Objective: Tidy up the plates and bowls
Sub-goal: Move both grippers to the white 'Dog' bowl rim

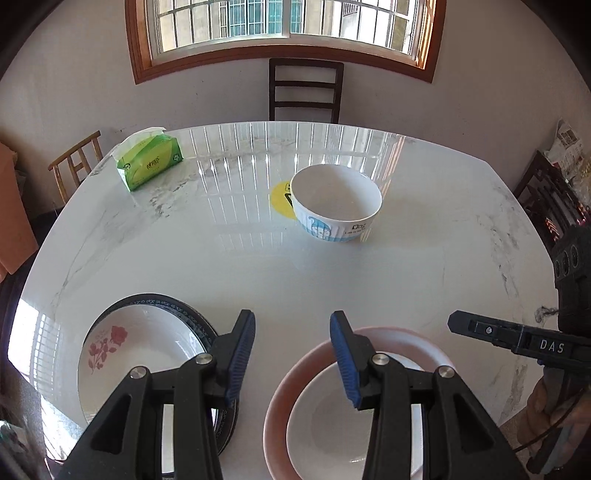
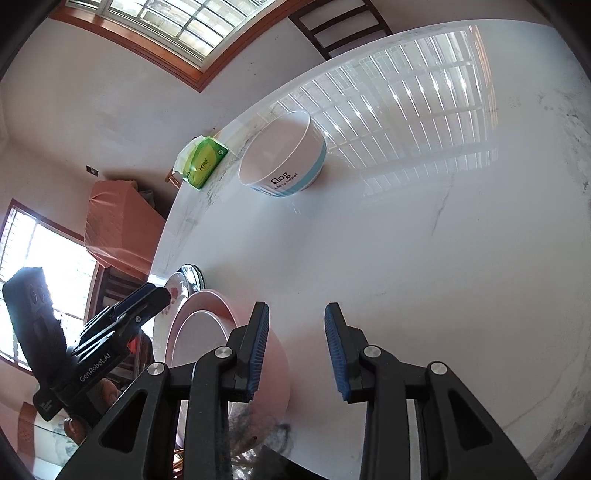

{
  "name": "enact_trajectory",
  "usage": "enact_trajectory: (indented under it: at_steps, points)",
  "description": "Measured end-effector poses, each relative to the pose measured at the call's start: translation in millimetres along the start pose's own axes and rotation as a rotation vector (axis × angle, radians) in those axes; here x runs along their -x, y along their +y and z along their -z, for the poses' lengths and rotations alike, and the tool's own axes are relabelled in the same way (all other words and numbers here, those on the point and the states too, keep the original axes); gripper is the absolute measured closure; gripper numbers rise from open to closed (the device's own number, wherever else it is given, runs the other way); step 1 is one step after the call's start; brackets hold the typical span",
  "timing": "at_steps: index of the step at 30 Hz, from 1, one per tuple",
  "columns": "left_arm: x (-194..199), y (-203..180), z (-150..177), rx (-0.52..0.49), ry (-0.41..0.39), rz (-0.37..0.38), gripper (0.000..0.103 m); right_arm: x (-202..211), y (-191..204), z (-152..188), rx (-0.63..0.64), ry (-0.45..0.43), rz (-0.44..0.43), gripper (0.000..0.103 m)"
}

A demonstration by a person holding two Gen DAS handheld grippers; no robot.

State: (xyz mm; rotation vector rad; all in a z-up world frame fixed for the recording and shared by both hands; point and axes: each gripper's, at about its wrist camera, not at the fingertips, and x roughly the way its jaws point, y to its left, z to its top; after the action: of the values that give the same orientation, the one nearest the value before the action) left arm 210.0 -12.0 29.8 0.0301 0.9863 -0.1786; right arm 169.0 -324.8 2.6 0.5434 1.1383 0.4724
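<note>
Plates and bowls: three groups on my marble table (image 1: pixel 229 266), and I am holding none of them.
Blue-striped bowl (image 1: pixel 337 202): upright toward the far edge of the table, past its middle, partly covering a yellow sticker (image 1: pixel 279 197); from the right wrist I read "Dog" on its side (image 2: pixel 282 155).
Rose plate (image 1: pixel 136 362): white with a red flower print, at the near-left edge, stacked on a dark blue-rimmed plate (image 1: pixel 173 301) whose rim peeks out behind it.
Pink bowl (image 1: pixel 384 339): at the near edge, just right of the rose plate, with a white bowl (image 1: pixel 328 424) nested inside it.
Left gripper (image 1: pixel 293 354): my fingers stand wide apart and hold nothing; the left pad (image 1: pixel 240 354) hangs over the rose plate's right rim, the right pad (image 1: pixel 345 363) over the nested pair.
Right gripper (image 2: pixel 295 350): fingers also spread wide and holding nothing, over bare table at the near edge; my left pad (image 2: pixel 258 347) sits in front of the pink bowl's (image 2: pixel 275 369) outer wall, and I cannot tell whether it touches.
Each other: from the left wrist I see my right gripper (image 1: pixel 491 330) coming in from the right edge, beside the pink bowl.
Tissue pack (image 1: pixel 149 162): green, at the far-left corner, well apart from the crockery.
Chair (image 1: pixel 306 90): dark wood, behind the far edge, under the window (image 1: pixel 284 18).
</note>
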Motion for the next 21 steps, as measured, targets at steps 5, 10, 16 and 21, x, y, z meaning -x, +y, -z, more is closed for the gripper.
enact_trajectory:
  at_steps: [5, 10, 16, 21]
  points:
    - [-32.3, 10.0, -39.3, 0.051, 0.068, 0.077, 0.06, -9.6, -2.4, -31.9, 0.002, -0.025, 0.009, 0.072]
    - [-71.4, 13.6, -71.0, 0.085, 0.138, 0.114, 0.06, -19.9, -4.7, -70.4, -0.001, -0.049, 0.013, 0.068]
    - [-98.5, 20.0, -91.4, 0.16, 0.174, 0.211, 0.06, -35.4, -7.4, -104.3, -0.018, -0.05, -0.001, 0.066]
    - [-107.4, 15.7, -104.0, 0.155, 0.166, 0.201, 0.06, -45.9, -6.0, -124.3, -0.019, -0.054, 0.002, 0.064]
